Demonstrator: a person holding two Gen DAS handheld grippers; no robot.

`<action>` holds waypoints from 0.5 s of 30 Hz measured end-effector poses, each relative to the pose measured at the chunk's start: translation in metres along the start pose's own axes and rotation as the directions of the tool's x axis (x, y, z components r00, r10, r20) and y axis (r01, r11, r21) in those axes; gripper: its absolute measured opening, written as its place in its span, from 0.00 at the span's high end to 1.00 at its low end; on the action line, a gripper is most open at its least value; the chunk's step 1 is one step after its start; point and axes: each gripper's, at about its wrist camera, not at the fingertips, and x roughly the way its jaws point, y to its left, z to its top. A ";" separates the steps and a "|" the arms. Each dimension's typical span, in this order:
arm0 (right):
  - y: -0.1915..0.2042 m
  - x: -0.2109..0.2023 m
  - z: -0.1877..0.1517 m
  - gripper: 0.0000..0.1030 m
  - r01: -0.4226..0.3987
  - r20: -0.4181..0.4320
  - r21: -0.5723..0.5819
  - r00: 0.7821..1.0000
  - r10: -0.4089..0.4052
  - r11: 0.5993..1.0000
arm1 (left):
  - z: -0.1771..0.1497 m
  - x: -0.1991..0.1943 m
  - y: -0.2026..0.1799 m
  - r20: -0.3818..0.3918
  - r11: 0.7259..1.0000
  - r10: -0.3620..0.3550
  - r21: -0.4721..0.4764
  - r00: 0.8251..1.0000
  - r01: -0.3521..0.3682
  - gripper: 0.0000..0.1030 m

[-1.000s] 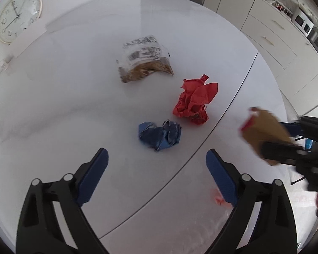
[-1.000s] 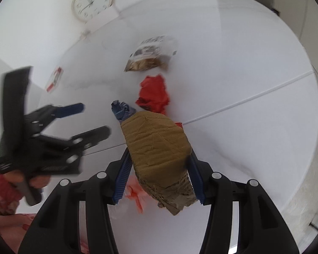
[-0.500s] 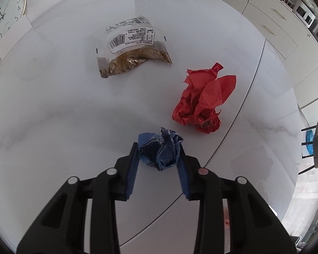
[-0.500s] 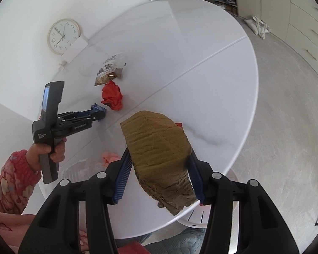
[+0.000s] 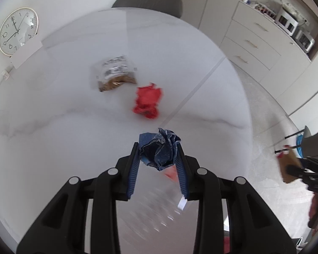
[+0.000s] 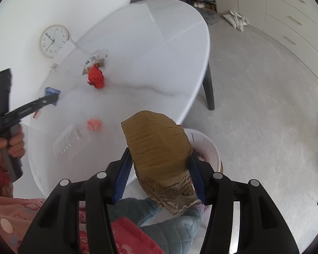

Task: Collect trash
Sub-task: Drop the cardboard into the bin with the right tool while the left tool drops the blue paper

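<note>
My left tongs (image 5: 158, 158) pinch the crumpled blue wad (image 5: 159, 150) at lower centre of their frame, lifted off the white surface (image 5: 53, 148); above it lie the red paper ball (image 5: 147, 102) and a snack wrapper (image 5: 114, 73) (both blurred). My right tongs (image 6: 161, 169) grip the brown cardboard piece (image 6: 159, 150) at lower centre, over a white bin (image 6: 212, 148) beside the surface's edge.

1. I see a white oval table (image 5: 53, 148), faintly grey-veined, with a seam running across it.
2. On it lie 3 things: a snack bag (image 5: 114, 75), a crumpled red paper (image 5: 148, 102) just beside the bag, and a blurred clear plastic bottle with an orange cap (image 6: 74, 137) near the front edge.
</note>
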 end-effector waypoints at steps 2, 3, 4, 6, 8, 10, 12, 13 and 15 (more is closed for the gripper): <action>-0.011 0.005 -0.011 0.48 0.005 -0.027 0.006 1.000 -0.005 1.000 | -0.016 -0.013 -0.027 -0.003 0.999 -0.044 0.023 0.999 0.044 0.68; -0.016 0.011 -0.017 0.48 0.008 -0.044 0.007 0.999 -0.007 1.000 | -0.022 -0.017 -0.042 -0.007 0.997 -0.062 0.042 0.998 0.062 0.68; -0.020 0.017 -0.020 0.48 0.012 -0.061 0.006 0.998 -0.012 1.000 | -0.029 -0.021 -0.053 -0.010 0.995 -0.074 0.065 0.997 0.075 0.68; -0.029 0.036 -0.027 0.46 0.015 -0.103 -0.002 0.995 -0.015 1.000 | -0.041 -0.022 -0.085 -0.011 0.989 -0.086 0.123 0.996 0.087 0.68; -0.035 0.052 -0.030 0.34 0.017 -0.127 -0.017 0.992 -0.019 1.000 | -0.052 -0.022 -0.112 -0.025 0.979 -0.094 0.178 0.995 0.097 0.68; -0.040 0.064 -0.032 0.10 0.037 -0.132 -0.029 0.990 -0.041 0.999 | -0.061 -0.022 -0.135 -0.034 0.971 -0.095 0.216 0.995 0.100 0.68; -0.045 0.067 -0.031 0.09 0.051 -0.135 -0.028 0.989 -0.055 0.998 | -0.069 -0.021 -0.156 -0.045 0.961 -0.096 0.255 0.994 0.104 0.68; -0.048 0.066 -0.031 0.09 0.049 -0.136 -0.021 0.989 -0.051 0.999 | -0.073 -0.020 -0.165 -0.048 0.956 -0.094 0.273 0.994 0.103 0.68; -0.057 0.055 -0.030 0.08 0.042 -0.119 -0.007 0.992 -0.043 0.999 | -0.082 -0.016 -0.183 -0.062 0.945 -0.094 0.308 0.994 0.108 0.68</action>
